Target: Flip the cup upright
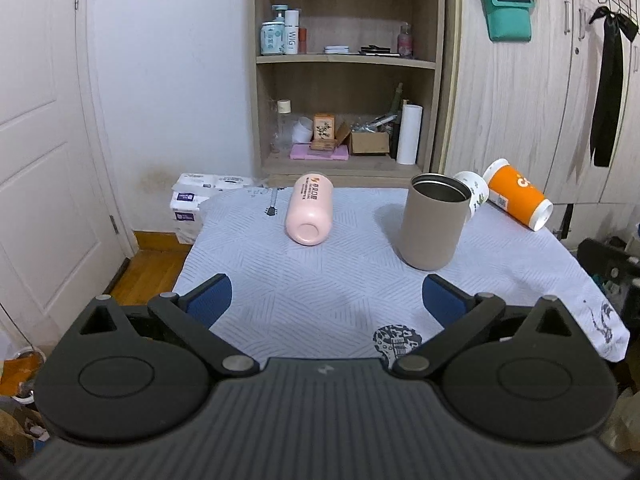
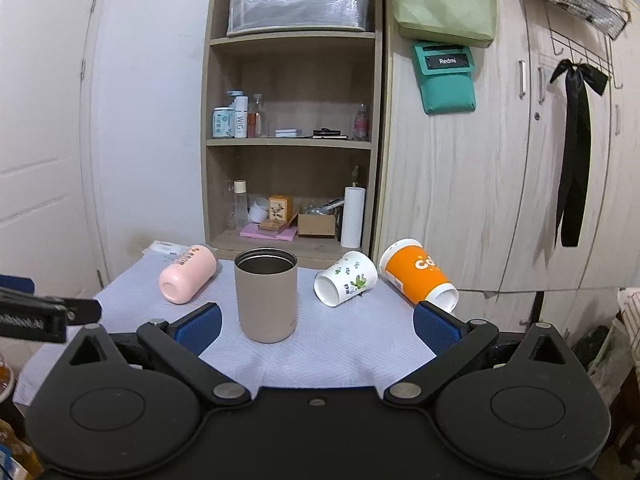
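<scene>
Left wrist | pink cup (image 1: pixel 309 210) lay ahead, axis pointing away, base nearest | left gripper (image 1: pixel 326 300) spread wide, empty, nearer | right gripper (image 2: pixel 316 324) likewise released.

Mostly hidden behind the taupe tumbler (image 1: pixel 434 224) in the left wrist view: the floral cup (image 1: pixel 476 194), only its rim end showing near the table's far right edge. Too small to read: print on the pink bottle (image 1: pixel 310 210). Cut off by the frame edge in the right wrist view: the left gripper (image 2: pixel 44 314).
</scene>
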`<state>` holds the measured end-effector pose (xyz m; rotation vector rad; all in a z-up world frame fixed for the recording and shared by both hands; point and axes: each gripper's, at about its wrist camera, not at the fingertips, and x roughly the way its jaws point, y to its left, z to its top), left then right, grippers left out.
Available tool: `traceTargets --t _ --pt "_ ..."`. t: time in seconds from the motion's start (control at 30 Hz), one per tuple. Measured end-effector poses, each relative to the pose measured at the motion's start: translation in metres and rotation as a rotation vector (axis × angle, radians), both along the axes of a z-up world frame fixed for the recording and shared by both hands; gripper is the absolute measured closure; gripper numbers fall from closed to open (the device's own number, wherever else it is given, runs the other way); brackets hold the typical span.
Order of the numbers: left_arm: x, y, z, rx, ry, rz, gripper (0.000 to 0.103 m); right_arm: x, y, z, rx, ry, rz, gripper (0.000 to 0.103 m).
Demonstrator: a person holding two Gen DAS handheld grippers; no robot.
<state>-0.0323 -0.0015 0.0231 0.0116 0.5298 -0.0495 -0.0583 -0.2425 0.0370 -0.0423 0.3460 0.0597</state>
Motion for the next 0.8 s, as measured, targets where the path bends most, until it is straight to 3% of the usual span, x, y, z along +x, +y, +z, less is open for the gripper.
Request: traceTargets --t 0.8 --pt "0.008 -0.002 -0.010 0.036 0.055 0.016 0.000 0.002 0.013 -0.004 -0.069 0.019 -0.040 0.000"
